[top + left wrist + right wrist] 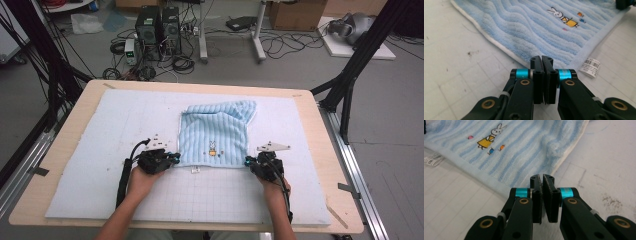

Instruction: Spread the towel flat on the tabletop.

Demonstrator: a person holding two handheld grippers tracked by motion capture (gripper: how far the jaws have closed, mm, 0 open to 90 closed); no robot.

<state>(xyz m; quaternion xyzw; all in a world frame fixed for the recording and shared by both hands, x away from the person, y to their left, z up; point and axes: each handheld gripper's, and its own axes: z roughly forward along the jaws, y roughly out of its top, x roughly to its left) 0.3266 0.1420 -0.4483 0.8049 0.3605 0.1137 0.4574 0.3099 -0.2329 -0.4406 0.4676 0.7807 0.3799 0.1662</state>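
Pale gridded mat (100,150) covers the tabletop, blue towel (215,135) lying mid-mat, far corner already folded over. Left tongs (176,158) and right tongs (248,161) sit pinched shut at its near corners, apparently gripping the hem; folding looks barely begun.

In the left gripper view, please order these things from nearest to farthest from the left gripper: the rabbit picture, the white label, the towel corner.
From the left gripper:
1. Towel corner, just ahead of the shut jaws, slightly to the right.
2. White label, on the mat to the right, beside that corner.
3. Rabbit picture, far up on the blue towel, toward the upper right.
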